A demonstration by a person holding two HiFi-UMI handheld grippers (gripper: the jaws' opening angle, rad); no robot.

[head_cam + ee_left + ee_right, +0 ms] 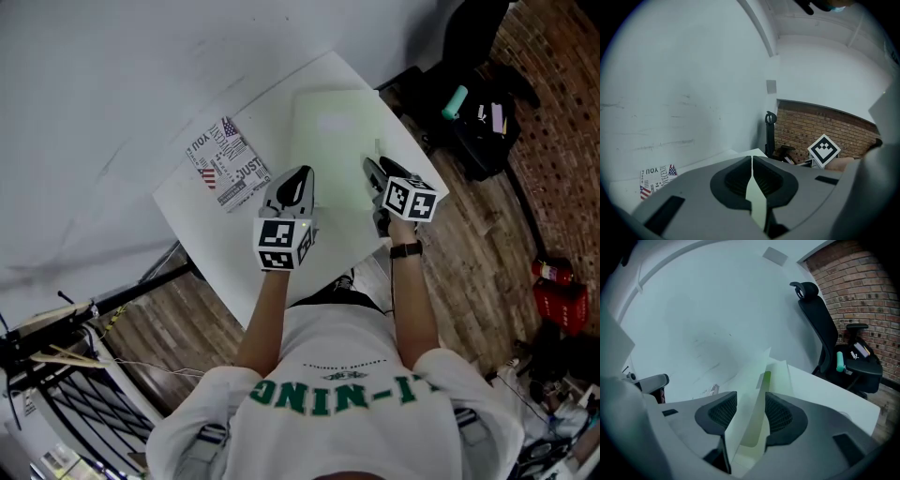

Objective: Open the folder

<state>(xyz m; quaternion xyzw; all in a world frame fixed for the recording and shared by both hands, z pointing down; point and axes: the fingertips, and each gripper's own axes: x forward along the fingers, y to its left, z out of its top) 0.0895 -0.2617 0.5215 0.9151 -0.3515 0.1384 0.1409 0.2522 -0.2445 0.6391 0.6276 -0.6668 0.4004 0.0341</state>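
A pale green folder [337, 131] lies on the white table [202, 220], reaching to its far right corner. My left gripper [298, 178] hovers over the folder's near left edge. In the left gripper view its jaws [752, 161] are shut tip to tip, with only a strip of green folder [757, 197] showing below them. My right gripper [373, 171] is at the folder's near right side. It [750, 411] stands open, and a thin pale leaf of the folder [780, 376] rises between the pads without being pressed.
A printed sheet [225, 162] lies on the table left of the folder. A black office chair [478, 103] carrying a teal bottle [455, 101] stands past the table's right corner. A red object [561, 300] sits on the wooden floor at right. A white wall runs behind the table.
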